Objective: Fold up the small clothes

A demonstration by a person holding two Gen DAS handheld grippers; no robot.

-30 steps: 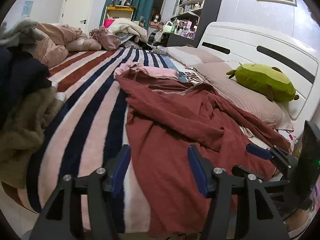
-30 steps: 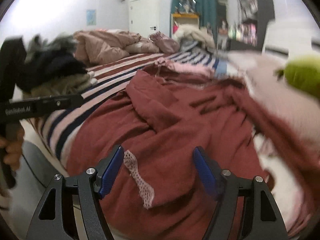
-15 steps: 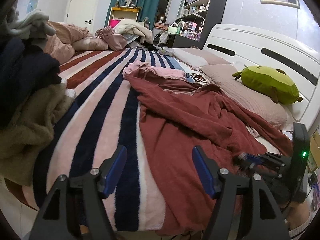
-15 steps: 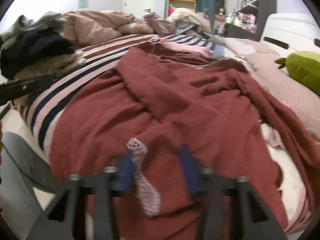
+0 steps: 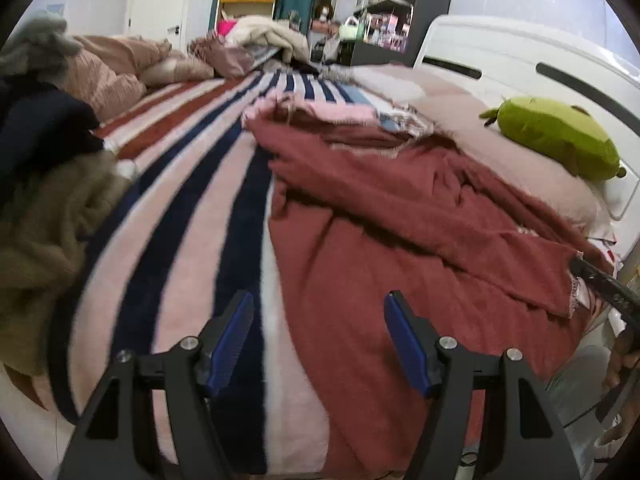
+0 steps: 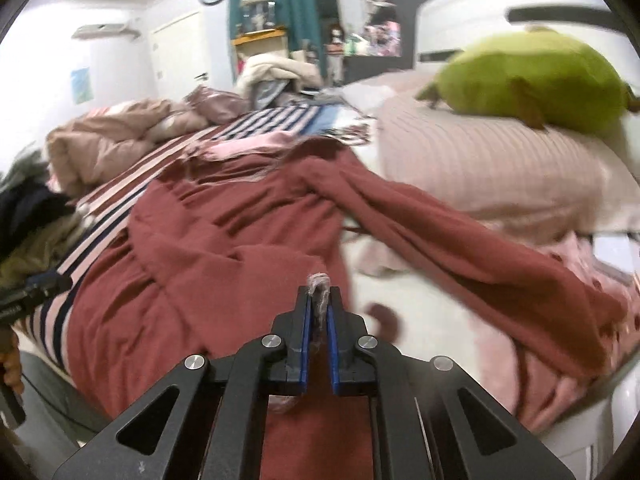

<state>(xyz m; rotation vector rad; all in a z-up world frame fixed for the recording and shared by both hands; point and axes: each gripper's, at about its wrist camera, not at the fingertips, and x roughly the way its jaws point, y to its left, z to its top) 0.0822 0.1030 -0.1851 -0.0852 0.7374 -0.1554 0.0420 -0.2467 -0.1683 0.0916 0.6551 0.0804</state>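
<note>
Red garment lies crumpled across the right half of the left-wrist frame, spread over the striped blanket; in the right-wrist frame it fills the centre and lower left, one long sleeve-like fold running to the right edge.

Right gripper: jaws closed almost fully, a thin strip of lace trim pinched between the blue pads and poking out above the tips. Judgement: the trim marks a hem or cuff edge, so it is held there to give a corner that can be lifted and pulled flat.

Left gripper: jaws wide apart, holding nothing, lower centre of its frame, straddling the garment's left border where it meets the blanket. Judgement: placed there to take a second edge point, so the cloth can be stretched between two grips before folding.

Folding itself not begun; the garment is bunched, with several overlapping creases.

Green plush on the pillow, upper right, apart from the garment's body. Clothes pile at left edge.
</note>
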